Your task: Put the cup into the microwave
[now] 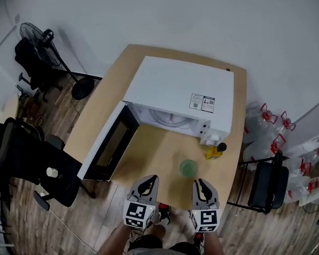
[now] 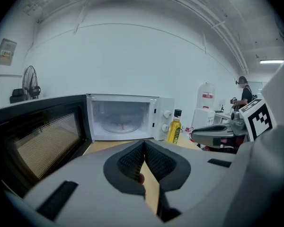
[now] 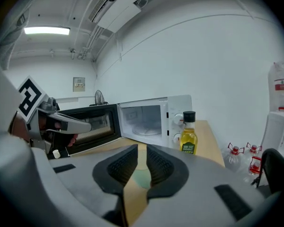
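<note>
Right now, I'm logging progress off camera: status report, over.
Both jaws shut, left gripper and right gripper empty. Cup on table, untouched. Microwave door open; oil bottle beside cup, off the route.

It looked like a lab or office workroom, not a home. A microwave (image 1: 181, 92) sat on a plain wooden table (image 1: 149, 153) among black office chairs (image 1: 37, 163), a standing fan (image 1: 34, 36) and water jugs (image 1: 260, 122), under strip lights (image 3: 46, 30) and bare ceiling pipes (image 3: 92, 13).

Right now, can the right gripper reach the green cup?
Probably yes. The green cup stands on the table just ahead of the right gripper, with nothing between them; the oil bottle is off to the side. Its jaws would have to open first.
</note>
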A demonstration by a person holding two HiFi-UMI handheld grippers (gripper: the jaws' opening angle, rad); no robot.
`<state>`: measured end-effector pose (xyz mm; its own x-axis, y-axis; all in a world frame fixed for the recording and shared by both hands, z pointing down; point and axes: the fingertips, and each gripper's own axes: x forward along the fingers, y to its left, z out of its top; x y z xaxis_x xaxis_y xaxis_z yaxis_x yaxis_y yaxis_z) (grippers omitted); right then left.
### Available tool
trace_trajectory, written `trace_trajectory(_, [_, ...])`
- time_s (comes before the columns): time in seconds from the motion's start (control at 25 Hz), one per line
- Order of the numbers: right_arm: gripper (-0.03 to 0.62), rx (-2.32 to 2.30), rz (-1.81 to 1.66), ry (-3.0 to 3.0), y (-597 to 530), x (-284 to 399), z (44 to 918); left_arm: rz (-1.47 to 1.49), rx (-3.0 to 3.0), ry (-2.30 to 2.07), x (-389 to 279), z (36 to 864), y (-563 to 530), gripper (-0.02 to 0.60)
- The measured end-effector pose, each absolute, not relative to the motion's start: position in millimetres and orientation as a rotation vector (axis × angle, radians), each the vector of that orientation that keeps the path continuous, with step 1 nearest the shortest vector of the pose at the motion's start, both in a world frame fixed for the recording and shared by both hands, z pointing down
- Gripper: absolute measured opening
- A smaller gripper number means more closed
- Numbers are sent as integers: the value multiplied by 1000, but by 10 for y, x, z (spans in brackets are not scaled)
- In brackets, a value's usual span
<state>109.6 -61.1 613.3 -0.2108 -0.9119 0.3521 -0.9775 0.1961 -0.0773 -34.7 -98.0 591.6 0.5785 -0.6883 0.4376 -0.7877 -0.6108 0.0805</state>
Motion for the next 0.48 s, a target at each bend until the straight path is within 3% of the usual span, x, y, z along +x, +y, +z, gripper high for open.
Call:
trace_trajectory(0.12, [126,1793,465,-2233,-697,1044,6272,550,2547,-1183,-335,5993,-1030,23])
trace_trajectory(0.24, [274,1760,483,-2224,-781,970,6410,567,2540,-1162,-361,6071,-1096,23])
trace_trajectory(0.48, [342,1751,521,-2171,-944,954,6693,581,2520,-1133,-383,6224,-1242,23])
